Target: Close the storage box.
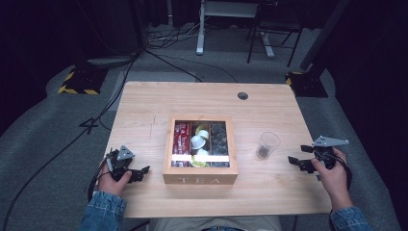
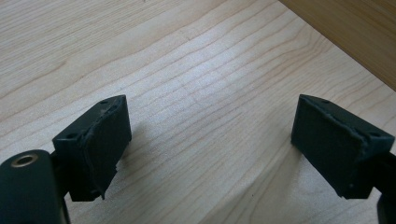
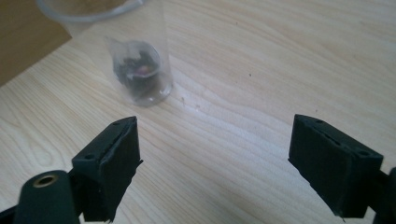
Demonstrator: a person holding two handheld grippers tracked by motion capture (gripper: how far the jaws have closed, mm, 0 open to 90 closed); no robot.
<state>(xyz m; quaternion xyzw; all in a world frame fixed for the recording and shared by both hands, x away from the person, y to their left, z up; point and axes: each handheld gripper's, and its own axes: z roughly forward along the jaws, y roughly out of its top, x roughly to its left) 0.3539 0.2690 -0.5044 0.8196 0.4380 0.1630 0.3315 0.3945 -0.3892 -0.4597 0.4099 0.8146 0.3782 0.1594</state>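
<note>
A wooden tea box marked TEA stands open at the table's middle, holding red packets, white capsules and dark packets. Right of it stands a clear plastic cup with a dark tea bag at its bottom. My left gripper rests low on the table left of the box, open and empty; the box wall shows at its far right. My right gripper is open right of the cup, empty, with the cup just beyond its left jaw.
The table has a round cable hole near its back edge. Behind it, cables run over grey carpet, with desk legs and yellow-black striped base plates on the floor.
</note>
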